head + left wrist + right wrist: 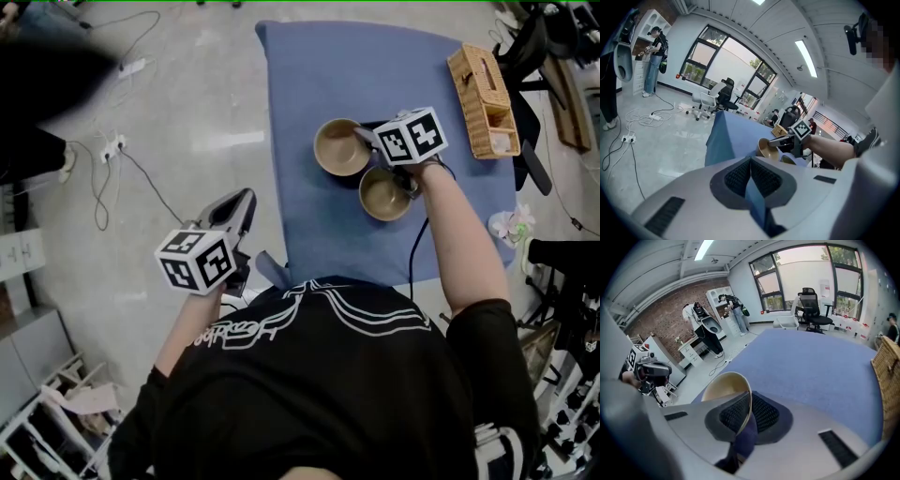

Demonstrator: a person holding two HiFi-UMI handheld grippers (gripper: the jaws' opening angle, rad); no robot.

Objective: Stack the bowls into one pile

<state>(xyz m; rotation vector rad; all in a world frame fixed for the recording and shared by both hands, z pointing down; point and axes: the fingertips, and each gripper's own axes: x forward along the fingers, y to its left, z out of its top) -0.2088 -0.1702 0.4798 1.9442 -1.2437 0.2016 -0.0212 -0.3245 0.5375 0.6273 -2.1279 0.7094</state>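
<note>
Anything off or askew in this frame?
Only the far bowl: its rim is pinched in the jaws of the right gripper and it looks tipped off flat, unlike the near bowl sitting level beside it. That fits a pickup, not a fault. Nothing spilled or damaged on the blue table.

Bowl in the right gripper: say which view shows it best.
Head view: the whole bowl from above, right gripper on its rim. Right gripper view shows mostly the pinched rim; left gripper view shows it small.
</note>
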